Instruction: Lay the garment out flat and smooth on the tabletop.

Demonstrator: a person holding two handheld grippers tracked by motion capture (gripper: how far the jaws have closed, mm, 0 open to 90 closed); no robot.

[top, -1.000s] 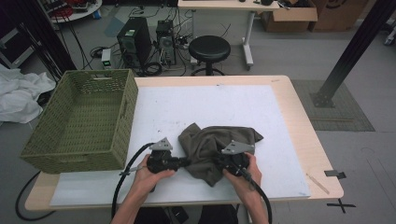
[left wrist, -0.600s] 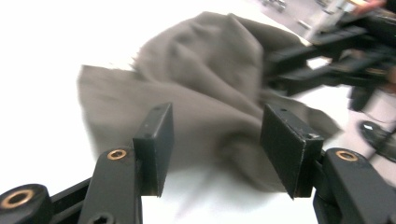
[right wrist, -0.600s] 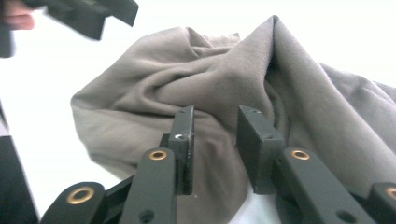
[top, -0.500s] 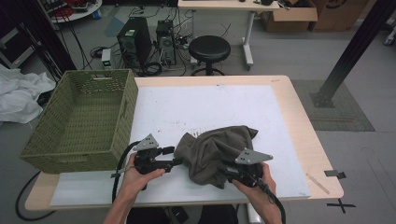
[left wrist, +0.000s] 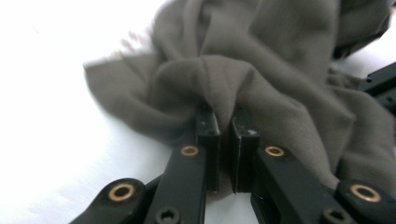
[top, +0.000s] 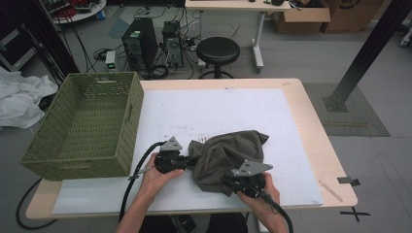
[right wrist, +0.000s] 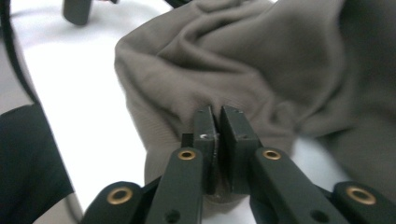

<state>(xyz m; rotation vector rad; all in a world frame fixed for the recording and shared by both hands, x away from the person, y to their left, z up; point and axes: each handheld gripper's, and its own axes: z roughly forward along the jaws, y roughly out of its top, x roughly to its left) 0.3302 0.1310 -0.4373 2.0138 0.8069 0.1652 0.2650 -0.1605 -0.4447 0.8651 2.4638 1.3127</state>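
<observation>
Left gripper (left wrist: 223, 122): jaws nearly together, pinching a fold at the left edge of the olive-grey cloth (top: 228, 155). Right gripper (right wrist: 215, 122): same, clamped on its near edge. Cloth bunched near-centre on desk (top: 311, 126); green basket (top: 87, 126) left.

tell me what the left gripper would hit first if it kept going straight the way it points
The left gripper is shut on the brown cloth, so it would push straight into that bunched cloth. Beyond it in that line, the right gripper shows at the far edge, though depth is hard to judge.
</observation>
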